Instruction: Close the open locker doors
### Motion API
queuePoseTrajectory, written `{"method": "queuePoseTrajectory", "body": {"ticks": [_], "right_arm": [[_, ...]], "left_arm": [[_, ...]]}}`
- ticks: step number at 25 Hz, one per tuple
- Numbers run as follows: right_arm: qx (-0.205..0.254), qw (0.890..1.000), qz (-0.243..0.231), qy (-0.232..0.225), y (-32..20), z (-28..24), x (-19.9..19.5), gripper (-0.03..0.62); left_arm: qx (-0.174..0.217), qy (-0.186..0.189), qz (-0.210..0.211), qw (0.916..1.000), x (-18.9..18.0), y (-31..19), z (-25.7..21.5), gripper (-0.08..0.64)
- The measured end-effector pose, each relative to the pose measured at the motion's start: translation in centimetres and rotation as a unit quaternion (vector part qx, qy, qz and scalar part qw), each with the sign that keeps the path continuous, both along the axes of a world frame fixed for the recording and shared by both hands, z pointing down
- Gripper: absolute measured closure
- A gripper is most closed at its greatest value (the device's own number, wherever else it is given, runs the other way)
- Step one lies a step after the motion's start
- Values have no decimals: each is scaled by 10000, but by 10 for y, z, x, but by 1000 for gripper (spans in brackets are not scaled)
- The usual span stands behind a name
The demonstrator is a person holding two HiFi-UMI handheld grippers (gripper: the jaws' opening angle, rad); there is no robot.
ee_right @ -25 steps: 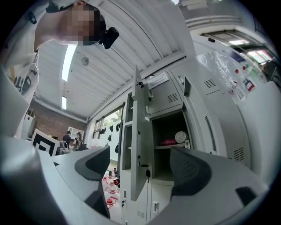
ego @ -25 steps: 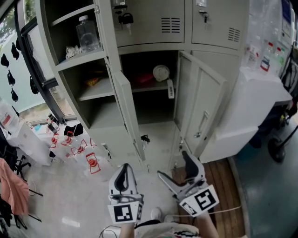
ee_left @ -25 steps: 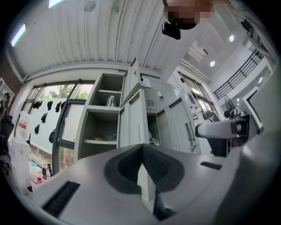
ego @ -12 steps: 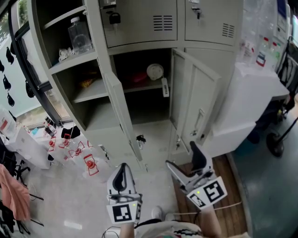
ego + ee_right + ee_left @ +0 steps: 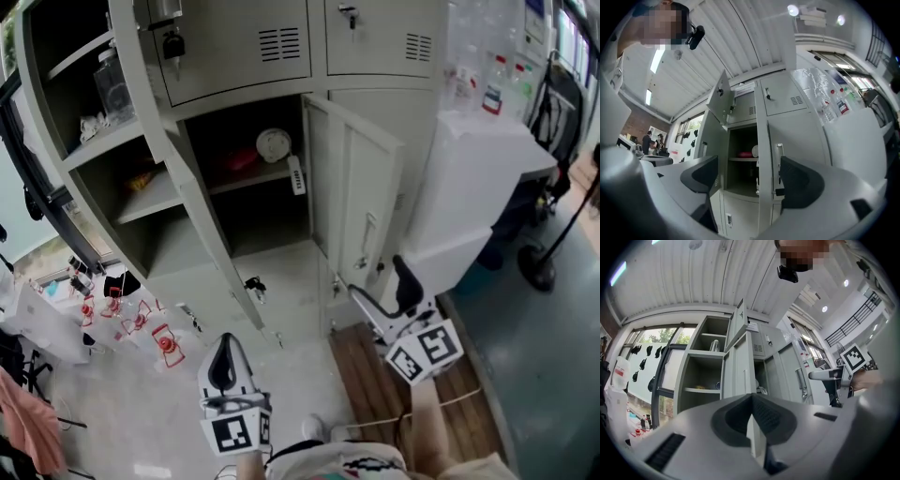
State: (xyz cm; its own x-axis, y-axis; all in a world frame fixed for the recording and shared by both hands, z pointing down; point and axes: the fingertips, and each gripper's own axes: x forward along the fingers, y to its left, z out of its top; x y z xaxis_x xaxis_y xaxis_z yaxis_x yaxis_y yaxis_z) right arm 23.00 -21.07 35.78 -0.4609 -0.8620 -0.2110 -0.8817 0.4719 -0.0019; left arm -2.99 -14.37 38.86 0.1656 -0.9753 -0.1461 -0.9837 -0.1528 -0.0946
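Matt grey painted metal locker doors [image 5: 361,202], wooden floor boards [image 5: 370,375], glossy speckled floor [image 5: 122,394]

Place: an industrial-looking locker or storage room.
Storage: grey metal lockers [image 5: 234,56] with vented doors, a padlock [image 5: 172,44] at the far left.
Overhead: corrugated metal ceiling [image 5: 693,282], strip lights [image 5: 656,60].
Right: bottles [image 5: 490,97] on a white surface [image 5: 497,155].
Left: tall windows [image 5: 665,376].

Pale speckled floor [image 5: 112,403], wooden platform [image 5: 367,375] underfoot — windows [image 5: 665,366] at left, ribbed ceiling [image 5: 693,282] with round lights [image 5: 792,9].

Two locker doors [image 5: 361,197] — both open
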Motion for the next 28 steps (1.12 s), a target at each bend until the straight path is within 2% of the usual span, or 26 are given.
{"method": "queuePoseTrajectory", "body": {"ticks": [5, 9, 17, 28], "right_arm": [[-186, 9995, -127, 214, -6, 18, -4, 202], [-246, 9993, -256, 148, -7, 24, -11, 202], [-226, 9982, -543, 105, -2, 23, -27, 202], [-108, 9954, -926, 205, 8, 24, -54, 202]], "left_arm": [[-34, -22, 101, 9999, 7, -2, 2, 555], [-40, -80, 128, 9999, 7, -1, 2, 555], [-60, 28, -164, 9998, -18, 4, 2, 555], [-75, 85, -285, 9995, -26, 9, 6, 555]]}}
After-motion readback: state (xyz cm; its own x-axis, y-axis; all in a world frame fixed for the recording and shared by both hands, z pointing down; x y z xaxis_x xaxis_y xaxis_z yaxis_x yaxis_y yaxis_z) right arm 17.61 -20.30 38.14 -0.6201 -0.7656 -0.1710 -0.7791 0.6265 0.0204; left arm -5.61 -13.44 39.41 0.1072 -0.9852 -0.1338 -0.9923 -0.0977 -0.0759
